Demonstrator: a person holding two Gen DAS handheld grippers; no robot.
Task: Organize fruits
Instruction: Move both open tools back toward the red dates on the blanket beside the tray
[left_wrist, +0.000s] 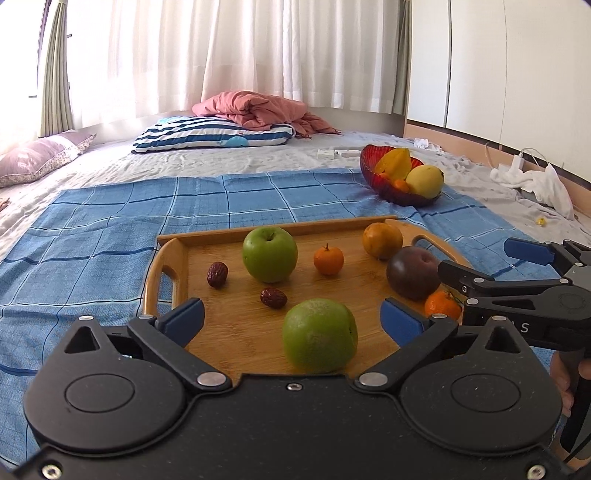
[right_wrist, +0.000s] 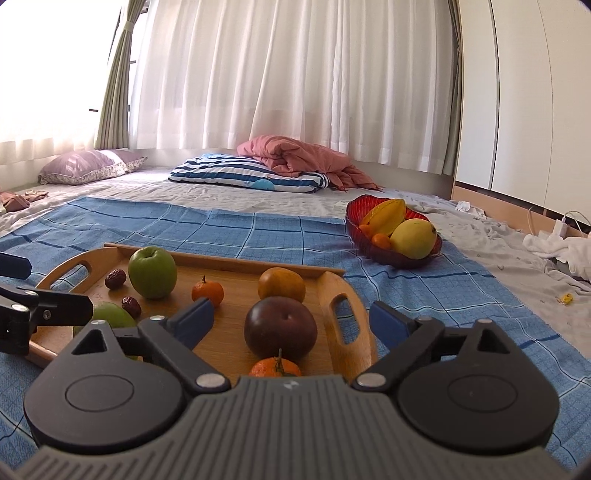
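The left gripper (left_wrist: 291, 319) has its fingers (left_wrist: 186, 314) spread wide and empty, with a green fruit (left_wrist: 319, 335) on the wooden tray (left_wrist: 164, 258) between them. Ahead of those fingers lie two dried dates (left_wrist: 273, 298), a green apple (left_wrist: 269, 254) and a small mandarin (left_wrist: 328, 260).

The right gripper (right_wrist: 291, 325) is also wide and empty. Between its fingers (right_wrist: 195, 321) sits a dark purple fruit (right_wrist: 280, 328), with a mandarin with a stalk (right_wrist: 275, 367) just nearer and an orange-yellow fruit (right_wrist: 281, 285) just beyond. The tray's right handle (right_wrist: 345, 317) stands just inside the right finger.

Well ahead and to the right, on the blue checked cloth (right_wrist: 258, 232) over the bed (left_wrist: 258, 158), a red bowl (right_wrist: 356, 210) holds a starfruit (right_wrist: 386, 218), a mango (right_wrist: 413, 238) and small oranges.
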